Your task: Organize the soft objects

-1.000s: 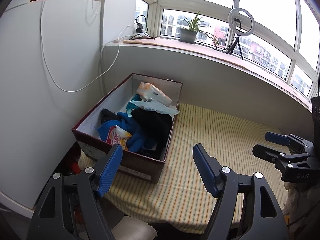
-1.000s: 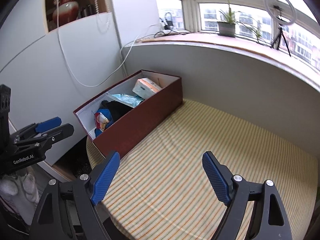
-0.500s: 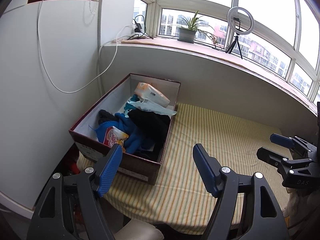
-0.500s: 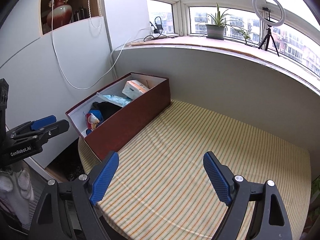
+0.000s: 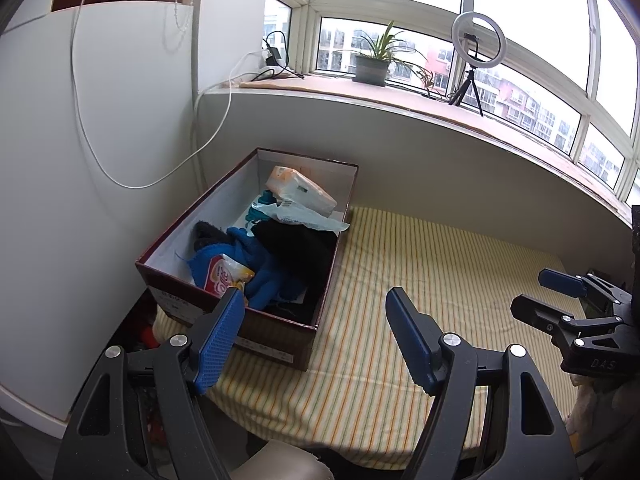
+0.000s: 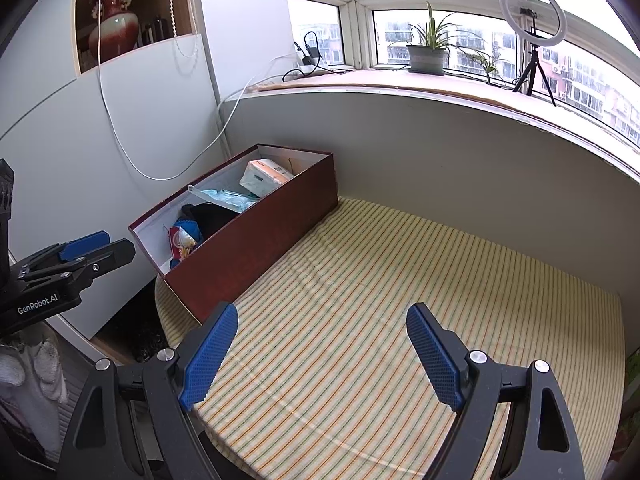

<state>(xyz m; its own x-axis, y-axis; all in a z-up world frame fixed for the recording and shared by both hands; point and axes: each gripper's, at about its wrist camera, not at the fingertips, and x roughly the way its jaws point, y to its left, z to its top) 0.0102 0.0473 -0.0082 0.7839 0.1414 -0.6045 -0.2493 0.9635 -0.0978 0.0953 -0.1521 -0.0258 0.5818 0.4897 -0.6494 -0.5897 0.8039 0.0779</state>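
Both grippers drawn back, one box (image 5: 224, 300), two jaws spread.

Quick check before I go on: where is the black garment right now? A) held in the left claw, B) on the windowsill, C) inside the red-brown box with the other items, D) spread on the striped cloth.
C: the black garment lies inside the box, beside the blue fleece, and both claws are open and hold nothing.
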